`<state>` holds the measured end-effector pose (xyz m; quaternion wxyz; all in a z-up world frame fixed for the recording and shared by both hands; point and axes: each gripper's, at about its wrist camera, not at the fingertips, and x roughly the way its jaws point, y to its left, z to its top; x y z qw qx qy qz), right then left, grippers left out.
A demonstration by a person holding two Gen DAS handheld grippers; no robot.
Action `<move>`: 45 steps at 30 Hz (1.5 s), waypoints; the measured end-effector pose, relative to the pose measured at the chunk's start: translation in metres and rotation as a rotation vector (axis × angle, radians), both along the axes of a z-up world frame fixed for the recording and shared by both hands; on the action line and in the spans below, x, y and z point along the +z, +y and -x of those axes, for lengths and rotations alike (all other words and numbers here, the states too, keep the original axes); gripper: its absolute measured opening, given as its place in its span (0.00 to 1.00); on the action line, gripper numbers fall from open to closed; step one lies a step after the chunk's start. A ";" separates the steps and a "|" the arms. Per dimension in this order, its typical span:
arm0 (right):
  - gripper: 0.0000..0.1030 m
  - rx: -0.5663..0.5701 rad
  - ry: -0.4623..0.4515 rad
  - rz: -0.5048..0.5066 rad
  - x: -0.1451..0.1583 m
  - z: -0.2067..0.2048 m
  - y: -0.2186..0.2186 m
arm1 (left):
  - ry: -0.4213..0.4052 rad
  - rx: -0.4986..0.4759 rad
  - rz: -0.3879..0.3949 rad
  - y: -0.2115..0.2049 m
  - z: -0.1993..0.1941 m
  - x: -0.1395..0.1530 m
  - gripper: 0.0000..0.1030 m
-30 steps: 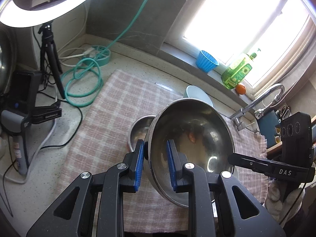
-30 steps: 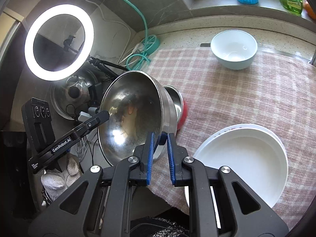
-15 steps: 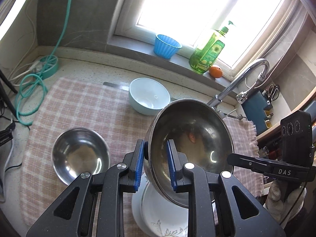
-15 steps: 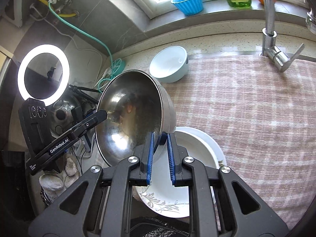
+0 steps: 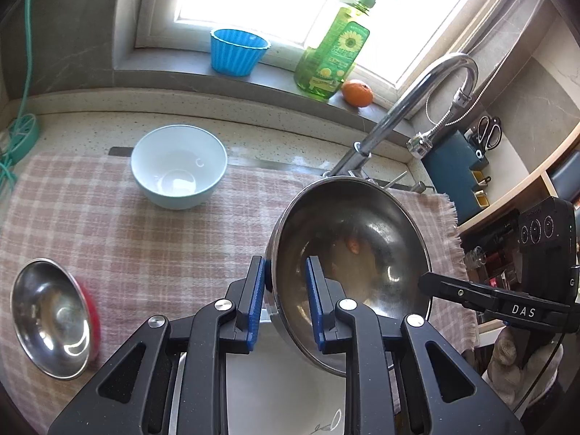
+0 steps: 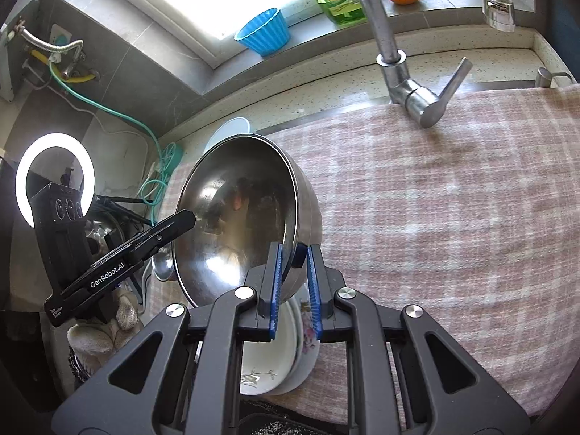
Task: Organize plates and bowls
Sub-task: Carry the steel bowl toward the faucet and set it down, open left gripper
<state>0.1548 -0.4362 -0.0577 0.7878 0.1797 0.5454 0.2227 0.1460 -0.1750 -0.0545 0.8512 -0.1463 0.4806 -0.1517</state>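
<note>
Steel bowl (image 5: 355,253) held tilted over stacked plates (image 6: 286,355) — left gripper (image 5: 282,301) and right gripper (image 6: 293,290) jaws clamping opposite rims

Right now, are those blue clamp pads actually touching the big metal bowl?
Touching. In the right wrist view the right gripper pinches the big steel bowl at its rim; the left wrist view shows the left gripper clamping the opposite rim.

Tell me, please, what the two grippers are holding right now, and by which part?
Both hold the large steel bowl by its rim: the left gripper clamps one edge and the right gripper the opposite edge, each with one finger inside and one outside.
</note>
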 end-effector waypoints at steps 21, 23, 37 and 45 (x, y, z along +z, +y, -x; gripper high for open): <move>0.14 -0.084 0.082 0.044 -0.056 -0.006 -0.060 | 0.090 -0.096 -0.031 -0.063 -0.016 -0.035 0.20; 0.14 -0.086 0.086 0.043 -0.058 -0.006 -0.061 | 0.097 -0.098 -0.035 -0.065 -0.017 -0.037 0.20; 0.14 -0.094 0.095 0.045 -0.066 -0.006 -0.063 | 0.129 -0.107 -0.056 -0.071 -0.015 -0.050 0.20; 0.14 -0.081 0.095 0.057 -0.067 -0.006 -0.061 | 0.129 -0.111 -0.061 -0.072 -0.015 -0.051 0.20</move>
